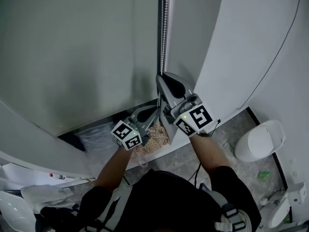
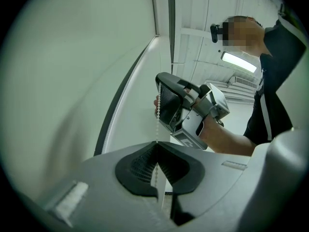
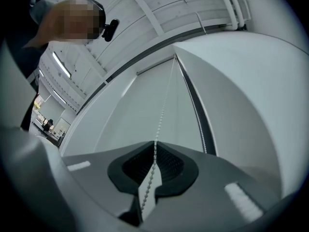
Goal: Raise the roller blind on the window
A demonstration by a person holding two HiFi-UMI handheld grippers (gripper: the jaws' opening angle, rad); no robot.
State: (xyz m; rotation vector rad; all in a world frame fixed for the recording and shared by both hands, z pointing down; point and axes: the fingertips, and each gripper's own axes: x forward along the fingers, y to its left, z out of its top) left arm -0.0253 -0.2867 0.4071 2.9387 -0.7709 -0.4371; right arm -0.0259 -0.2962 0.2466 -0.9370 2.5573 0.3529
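Window blind, one bead chain pinched by left gripper, right gripper

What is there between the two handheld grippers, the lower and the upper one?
A short stretch of thin white bead chain. It runs straight from the left gripper's closed jaws up to the right gripper, which grips it too. The left gripper view shows this best.

The blind looks like smooth, matt, pale cloth. The bead chain is a string of small white beads, faintly glossy, like plastic. The left gripper and right gripper have matt grey plastic shells and black, finely ribbed pads. The floor is speckled grey, like stone.
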